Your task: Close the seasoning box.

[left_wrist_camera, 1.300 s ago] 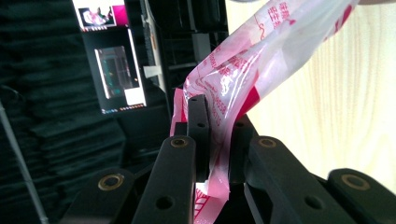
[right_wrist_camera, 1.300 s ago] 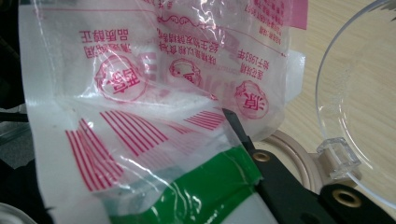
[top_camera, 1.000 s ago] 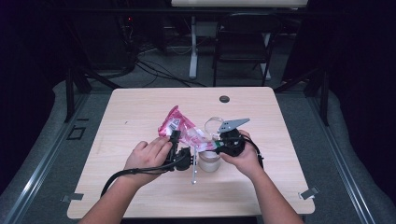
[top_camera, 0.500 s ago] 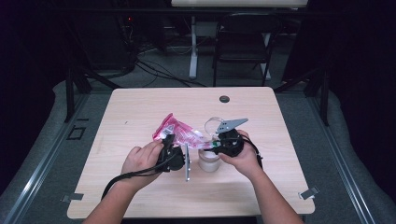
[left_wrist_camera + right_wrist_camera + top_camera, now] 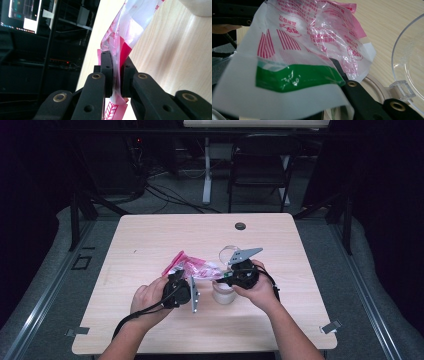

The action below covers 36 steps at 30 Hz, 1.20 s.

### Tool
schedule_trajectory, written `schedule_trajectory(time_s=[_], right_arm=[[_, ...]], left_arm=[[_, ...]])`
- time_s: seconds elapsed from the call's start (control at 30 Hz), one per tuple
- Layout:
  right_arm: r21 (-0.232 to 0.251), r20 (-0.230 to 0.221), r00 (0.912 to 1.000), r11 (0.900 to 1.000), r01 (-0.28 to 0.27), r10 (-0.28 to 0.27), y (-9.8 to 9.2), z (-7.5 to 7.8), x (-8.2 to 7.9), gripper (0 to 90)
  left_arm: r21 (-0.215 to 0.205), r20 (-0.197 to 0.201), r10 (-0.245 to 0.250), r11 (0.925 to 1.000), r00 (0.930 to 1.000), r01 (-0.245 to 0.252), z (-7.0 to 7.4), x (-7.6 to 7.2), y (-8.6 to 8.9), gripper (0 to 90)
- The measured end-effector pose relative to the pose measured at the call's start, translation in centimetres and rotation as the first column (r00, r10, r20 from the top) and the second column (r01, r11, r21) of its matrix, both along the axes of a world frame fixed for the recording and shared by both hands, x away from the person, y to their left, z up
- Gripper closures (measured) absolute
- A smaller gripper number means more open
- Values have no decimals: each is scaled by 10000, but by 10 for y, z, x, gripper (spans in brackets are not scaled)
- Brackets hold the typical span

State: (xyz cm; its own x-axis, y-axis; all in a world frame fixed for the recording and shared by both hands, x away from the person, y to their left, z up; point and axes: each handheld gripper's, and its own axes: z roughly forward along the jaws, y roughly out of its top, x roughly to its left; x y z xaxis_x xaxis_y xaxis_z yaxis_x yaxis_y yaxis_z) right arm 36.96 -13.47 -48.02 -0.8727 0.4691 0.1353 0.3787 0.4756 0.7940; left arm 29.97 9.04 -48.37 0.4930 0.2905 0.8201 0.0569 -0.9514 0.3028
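Pink bag [image 5: 192,268] pinched by left gripper [image 5: 115,75], right gripper [image 5: 332,82] seemingly clamped too, table [image 5: 150,240] roomy.

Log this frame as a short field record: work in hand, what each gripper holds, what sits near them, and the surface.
work in hand: a pink and clear plastic bag held between both grippers above the table
left gripper: shut on the plastic bag, film pinched between its jaws
right gripper: shut on the plastic bag at the end with the green strip
nearby: a clear container with its hinged clear lid open, beside the right gripper
surface: light wooden table
bag contents: cannot tell
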Motion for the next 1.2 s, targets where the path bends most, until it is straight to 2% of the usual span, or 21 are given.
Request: schedule_trajectory(time_s=[0.17, 0.27, 0.37, 0.43, 0.47, 0.6, 0.7, 0.9, 1.03, 1.1, 1.2], right_arm=[[-132, 63, 10000, 9999, -19, 20, 3, -1, -1, 900], [-237, 19, 10000, 9997, 82, -82, 6, -1, -2, 900], [-280, 8, 9999, 9996, 108, -108, 7, -1, -2, 900], [-389, 90, 9999, 9992, 63, -59, 10, -3, -3, 900], [-389, 90, 9999, 9992, 63, -59, 10, -3, -3, 900], [-487, 96, 10000, 9988, 18, -13, 12, -5, -4, 900], [-475, 144, 9999, 9989, 29, -23, 14, -5, -4, 899], [-410, 124, 9999, 9992, -8, 13, 15, -7, -5, 883], [-335, 56, 10000, 9994, 11, -9, 14, -7, -4, 877], [-337, 62, 10000, 9994, -3, 5, 14, -6, -4, 879], [-322, 97, 10000, 9995, 9, -6, 15, -6, -5, 878]], left_arm=[[-633, -337, 112, 9979, 9994, -133, -8, 1, 5, 844], [-1084, -550, 157, 9939, 9984, -217, -13, 2, 8, 845], [-1831, -801, 213, 9825, 9966, -357, -18, 3, 13, 845], [-2160, -968, 231, 9754, 9950, -437, -22, 4, 16, 846], [-2435, -1022, 183, 9690, 9946, -428, -26, 4, 16, 846], [-2612, -1290, 84, 9644, 9916, -421, -32, 4, 21, 846], [-2938, -1487, 29, 9547, 9889, -470, -36, 4, 24, 846], [-3506, -2056, -74, 9341, 9786, -667, -43, 7, 30, 847], [-3650, -2309, -127, 9280, 9729, -745, -46, 8, 31, 847], [-3785, -2375, -149, 9223, 9713, -784, -48, 9, 31, 847], [-3793, -2458, -135, 9215, 9692, -833, -51, 8, 31, 847]])
